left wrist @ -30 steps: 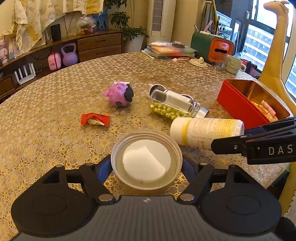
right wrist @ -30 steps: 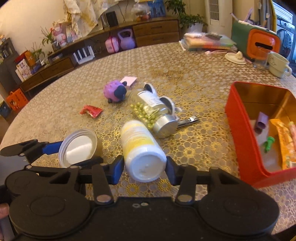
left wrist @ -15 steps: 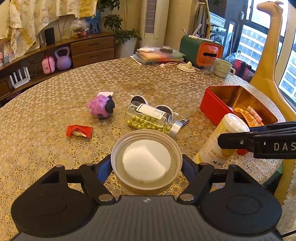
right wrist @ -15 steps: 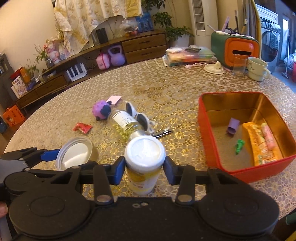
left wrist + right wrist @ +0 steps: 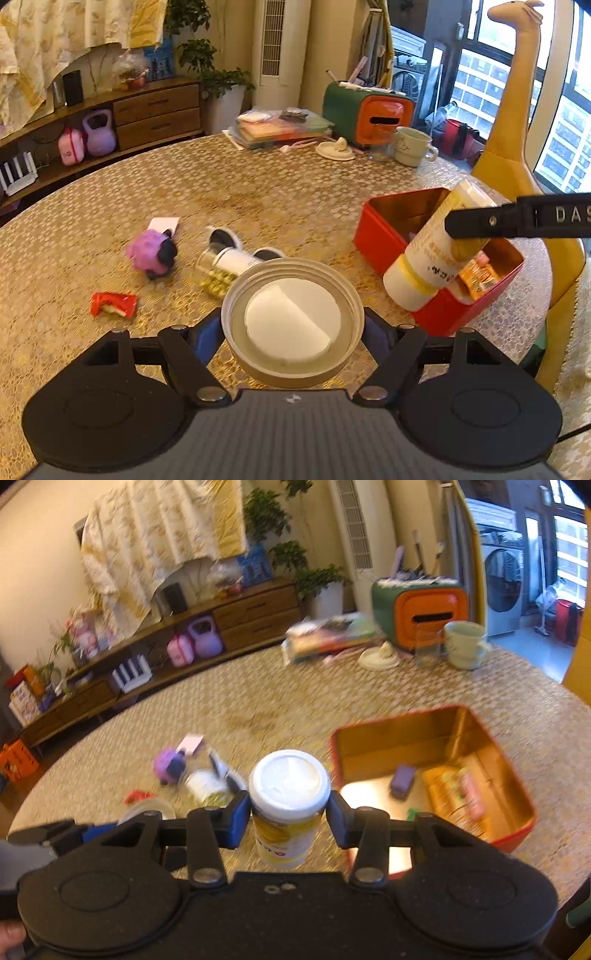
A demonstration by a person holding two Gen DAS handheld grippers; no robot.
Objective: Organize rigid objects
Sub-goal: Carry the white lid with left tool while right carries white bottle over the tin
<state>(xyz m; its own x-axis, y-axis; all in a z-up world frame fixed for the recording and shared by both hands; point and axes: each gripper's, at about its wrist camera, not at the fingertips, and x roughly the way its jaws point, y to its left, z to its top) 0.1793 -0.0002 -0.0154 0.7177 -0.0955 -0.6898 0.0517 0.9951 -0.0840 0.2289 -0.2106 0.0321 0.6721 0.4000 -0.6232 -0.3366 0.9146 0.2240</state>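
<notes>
- My left gripper pinches a round lid, its hollow side facing the camera, held off the table.
- My right gripper clamps a white-and-yellow bottle by its neck, tilted over the near corner of the red tin.
- Inside the tin lie snack packets.
- A jar of gold beads, a purple toy and a red wrapper lie on the table.
</notes>
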